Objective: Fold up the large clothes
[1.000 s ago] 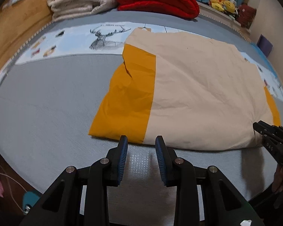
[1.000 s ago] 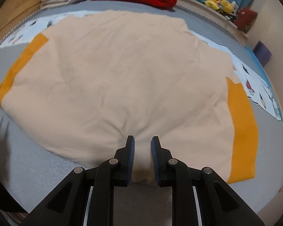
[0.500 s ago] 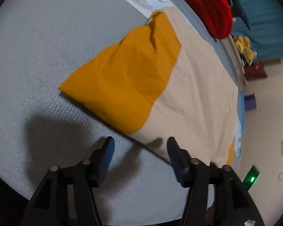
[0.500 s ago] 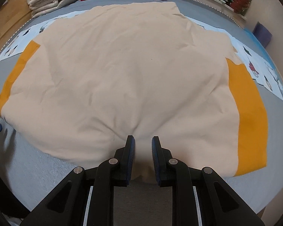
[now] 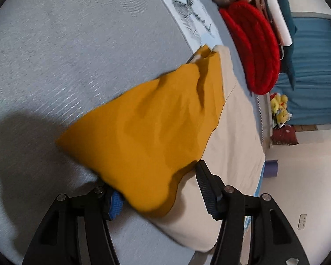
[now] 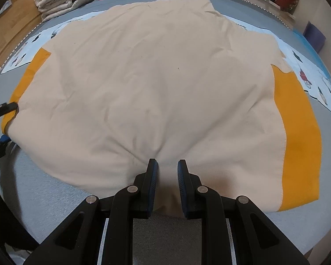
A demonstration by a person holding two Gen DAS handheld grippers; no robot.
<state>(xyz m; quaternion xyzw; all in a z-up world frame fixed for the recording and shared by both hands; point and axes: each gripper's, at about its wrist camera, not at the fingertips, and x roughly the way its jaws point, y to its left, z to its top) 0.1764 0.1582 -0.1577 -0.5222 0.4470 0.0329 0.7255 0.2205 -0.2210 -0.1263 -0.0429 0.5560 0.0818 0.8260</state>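
Cream garment [image 6: 161,88] is lying flat on the bed [image 6: 55,198]. Right gripper [image 6: 167,167] is pinching its hem; left gripper [image 5: 158,183], jaws apart, is straddling the orange sleeve [image 5: 147,137], possibly catching one layer only.

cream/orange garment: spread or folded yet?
Spread flat. The garment lies open on the grey bed, an orange sleeve out on each side, no fold across the body. Only its near hem bunches between the right tongs.
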